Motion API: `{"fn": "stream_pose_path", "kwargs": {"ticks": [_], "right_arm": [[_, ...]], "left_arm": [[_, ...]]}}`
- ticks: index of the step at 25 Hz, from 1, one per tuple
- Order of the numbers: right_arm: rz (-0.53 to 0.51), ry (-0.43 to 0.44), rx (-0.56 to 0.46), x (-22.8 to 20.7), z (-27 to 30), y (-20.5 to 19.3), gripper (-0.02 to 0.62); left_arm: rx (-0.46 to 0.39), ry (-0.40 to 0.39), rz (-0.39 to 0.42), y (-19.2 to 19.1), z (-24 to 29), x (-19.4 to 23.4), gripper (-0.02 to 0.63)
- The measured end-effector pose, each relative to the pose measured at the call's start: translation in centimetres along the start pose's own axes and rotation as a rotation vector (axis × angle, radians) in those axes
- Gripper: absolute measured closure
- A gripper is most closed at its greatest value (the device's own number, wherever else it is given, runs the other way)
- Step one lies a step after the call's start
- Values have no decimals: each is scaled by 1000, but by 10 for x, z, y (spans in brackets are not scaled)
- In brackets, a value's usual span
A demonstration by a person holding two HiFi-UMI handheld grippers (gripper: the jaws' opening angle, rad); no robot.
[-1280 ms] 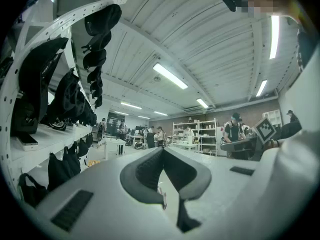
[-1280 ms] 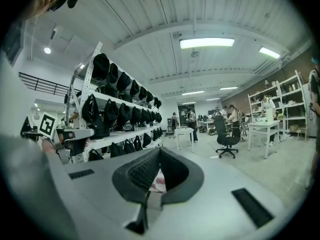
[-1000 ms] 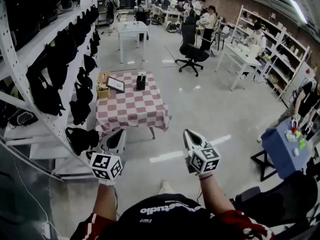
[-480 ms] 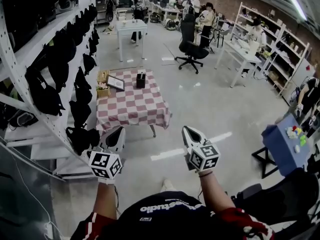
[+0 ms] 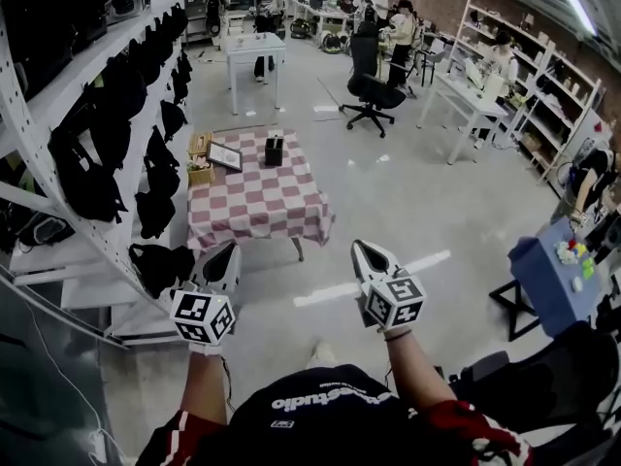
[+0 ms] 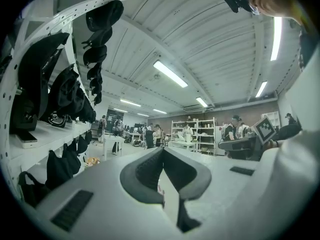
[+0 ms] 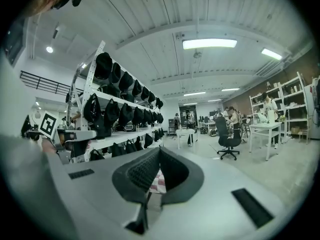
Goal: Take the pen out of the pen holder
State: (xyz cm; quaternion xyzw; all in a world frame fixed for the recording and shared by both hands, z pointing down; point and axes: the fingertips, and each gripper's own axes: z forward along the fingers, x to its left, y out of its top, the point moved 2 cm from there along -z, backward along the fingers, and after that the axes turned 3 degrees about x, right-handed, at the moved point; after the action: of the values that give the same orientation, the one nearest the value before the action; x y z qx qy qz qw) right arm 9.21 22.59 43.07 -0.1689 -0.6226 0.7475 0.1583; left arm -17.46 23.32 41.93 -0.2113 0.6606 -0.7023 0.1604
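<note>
A small black pen holder (image 5: 275, 151) stands at the far end of a low table with a red-and-white checked cloth (image 5: 257, 207). It is too far off to make out a pen in it. Both grippers hang in the air over the floor, well short of the table and pointing roughly level towards it. My left gripper (image 5: 231, 250) has its jaws together with nothing between them, and its own view shows the left gripper (image 6: 162, 149) the same way. My right gripper (image 5: 360, 249) is also shut and empty, as the right gripper (image 7: 160, 149) shows in its own view.
A framed picture (image 5: 225, 156) and a wooden box (image 5: 201, 161) share the table's far left. A white rack hung with black bags (image 5: 116, 144) runs along the left. A black office chair (image 5: 374, 90), a white table (image 5: 254, 56) and several people are beyond. A blue table (image 5: 548, 280) stands at right.
My right gripper has edged slightly forward towards the table. The left gripper has kept still. People at the back of the room have shifted.
</note>
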Motion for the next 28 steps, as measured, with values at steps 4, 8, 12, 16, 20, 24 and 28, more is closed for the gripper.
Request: {"fn": "stream_pose_path", "kwargs": {"ticks": [4,8,12,16,20,24,28], "right_arm": [[-5,-4,19,0,-1,-5,598],[-2,-6,41,-1,3,-10,598],[-6,10,56,1,11,-15,598],[-9,32,60,-1,24,-14,598],[2,49,64,-6,40,-16,598],[10,74,67,-14,60,-18,598],[7,99,64,-29,86,-11,598]], "left_arm": [[6,-7,-16,-6,1,1,601],[15,-16,-18,-11,1,0,601],[27,-6,-20,-18,3,5,601],[31,6,-25,-20,8,11,601],[47,20,-27,-25,17,20,601],[54,50,-44,-27,32,37,601],[47,57,-47,-18,61,48,601]]}}
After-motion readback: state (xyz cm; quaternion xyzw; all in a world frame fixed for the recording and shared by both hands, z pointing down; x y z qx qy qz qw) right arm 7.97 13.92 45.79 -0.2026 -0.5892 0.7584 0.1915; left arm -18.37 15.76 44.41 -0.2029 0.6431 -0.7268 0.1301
